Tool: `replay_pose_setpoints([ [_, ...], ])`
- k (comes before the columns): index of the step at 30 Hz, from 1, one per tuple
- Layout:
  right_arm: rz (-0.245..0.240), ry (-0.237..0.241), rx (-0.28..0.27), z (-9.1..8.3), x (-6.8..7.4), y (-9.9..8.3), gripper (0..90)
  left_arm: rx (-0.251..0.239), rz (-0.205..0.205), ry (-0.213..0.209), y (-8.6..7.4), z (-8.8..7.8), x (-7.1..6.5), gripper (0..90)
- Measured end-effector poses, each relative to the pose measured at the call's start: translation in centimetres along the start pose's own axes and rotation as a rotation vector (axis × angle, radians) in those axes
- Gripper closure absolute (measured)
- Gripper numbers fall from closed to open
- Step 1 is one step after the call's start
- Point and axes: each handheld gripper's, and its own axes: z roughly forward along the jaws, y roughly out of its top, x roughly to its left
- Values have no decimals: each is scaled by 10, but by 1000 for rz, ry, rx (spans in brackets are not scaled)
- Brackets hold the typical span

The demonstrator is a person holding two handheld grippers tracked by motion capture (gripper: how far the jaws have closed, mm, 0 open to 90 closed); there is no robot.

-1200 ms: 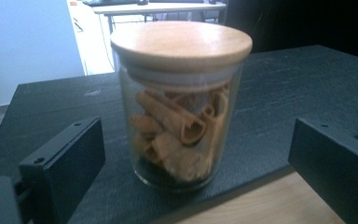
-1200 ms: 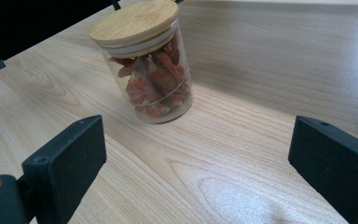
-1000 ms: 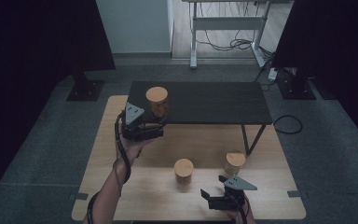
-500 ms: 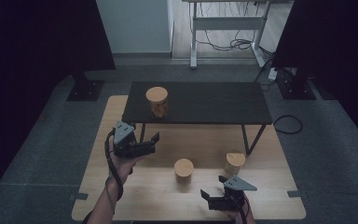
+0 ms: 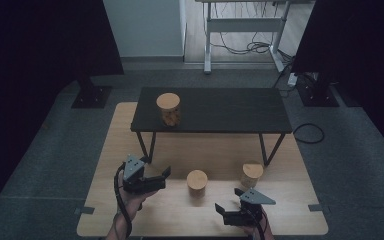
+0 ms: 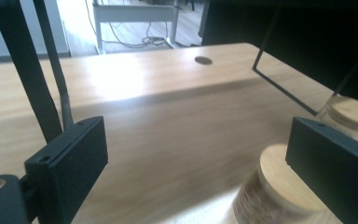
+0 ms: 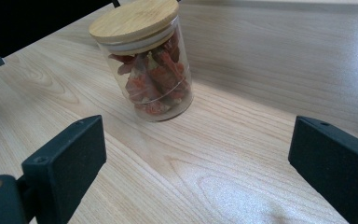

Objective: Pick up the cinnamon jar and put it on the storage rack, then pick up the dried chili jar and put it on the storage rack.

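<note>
The pale wooden table (image 5: 130, 150) took up most of the floor in front of me, and a low black stand (image 5: 230, 110) on thin metal legs sat across its far half. On that stand, toward its left end, stood one glass jar with a wooden lid (image 5: 168, 109), upright.

Two more jars stood on the wooden top in front of the stand. The middle jar (image 5: 197, 182) was the one both tools were nearest to. It stood upright, its long axis vertical and its round bamboo lid facing the ceiling. In the right gripper view it (image 7: 144, 60) was a clear glass cylinder with a flat pale lid and a whitish seal ring under it, packed with dried red pieces that looked like chillies. The third jar (image 5: 251, 174) stood a little to its right and farther back, also upright and lidded.

The left gripper (image 5: 150, 181) was just to the left of the middle jar, its jaws wide apart with nothing between them; in its own view the jar's lid (image 6: 279, 175) sat near the right jaw, blurred. The right gripper (image 5: 232, 216) was near the front edge, in front of the jars, jaws spread wide and holding nothing.
</note>
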Motion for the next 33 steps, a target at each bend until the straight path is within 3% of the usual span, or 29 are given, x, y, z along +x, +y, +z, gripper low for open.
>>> replay_pose_setpoints([
  [9, -2, 5, 9, 2, 1, 0, 34, 39, -17, -7, -17, 5, -1, 47],
  [18, -8, 23, 12, 3, 2, 0, 34, 57, -82, -43, -28, 7, 13, 51],
  [33, -9, 7, 10, 3, 0, 0, 31, 67, -80, -31, -30, 13, 15, 47],
])
